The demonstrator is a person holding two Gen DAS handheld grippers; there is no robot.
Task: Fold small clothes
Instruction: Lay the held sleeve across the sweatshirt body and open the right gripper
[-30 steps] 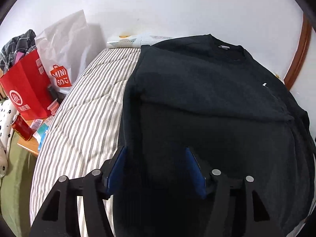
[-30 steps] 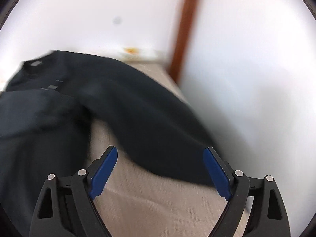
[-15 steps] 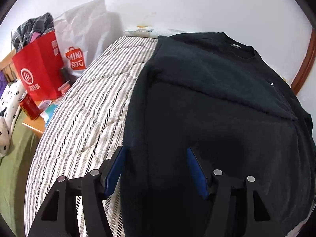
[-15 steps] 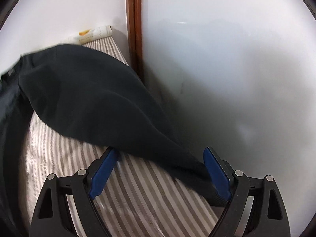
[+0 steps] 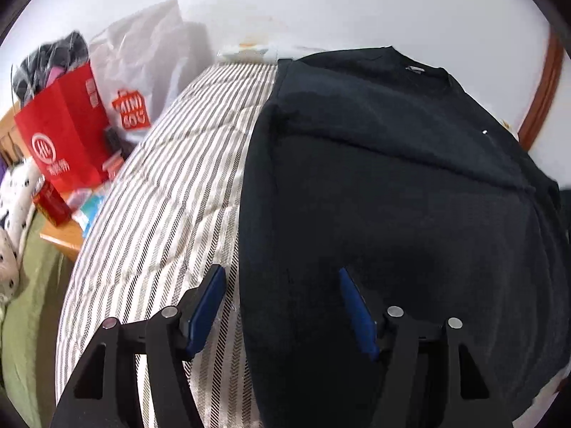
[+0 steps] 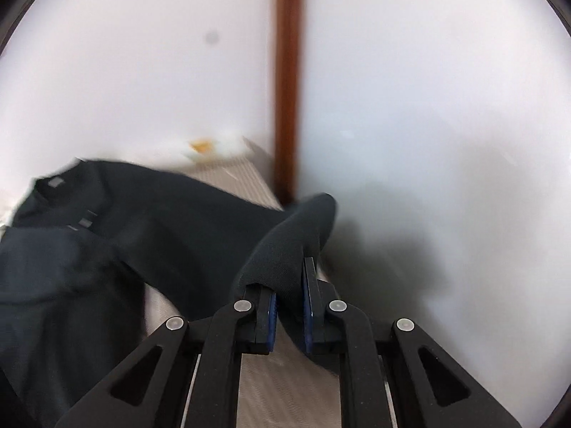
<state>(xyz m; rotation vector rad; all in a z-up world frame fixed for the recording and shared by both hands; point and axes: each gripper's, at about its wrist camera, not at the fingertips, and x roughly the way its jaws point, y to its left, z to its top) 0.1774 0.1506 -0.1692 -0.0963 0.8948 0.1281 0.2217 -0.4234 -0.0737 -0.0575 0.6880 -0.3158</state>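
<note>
A black long-sleeved sweater point(image 5: 392, 196) lies flat on the striped bed cover point(image 5: 160, 214), collar at the far end. My left gripper point(image 5: 281, 273) hovers low over the sweater's left hem edge. Its jaws are opening and straddle that edge, with the blue pads clear of the cloth. In the right wrist view the sweater's body point(image 6: 160, 214) lies at the left. Its right sleeve point(image 6: 292, 235) is lifted off the bed. My right gripper point(image 6: 287, 278) is closing on the sleeve's end, and the pads pinch the cloth.
A red paper bag point(image 5: 64, 142), a white shopping bag point(image 5: 142, 82) and a red can point(image 5: 51, 199) stand left of the bed. A white wall with a brown wooden strip point(image 6: 287, 71) runs close along the bed's right side. A pale packet point(image 6: 210, 146) lies at the bed's head.
My right gripper went from wide open above the sleeve to pinched on its end and lifted it. My left gripper slid a little left along the hem, so more striped cover shows.
</note>
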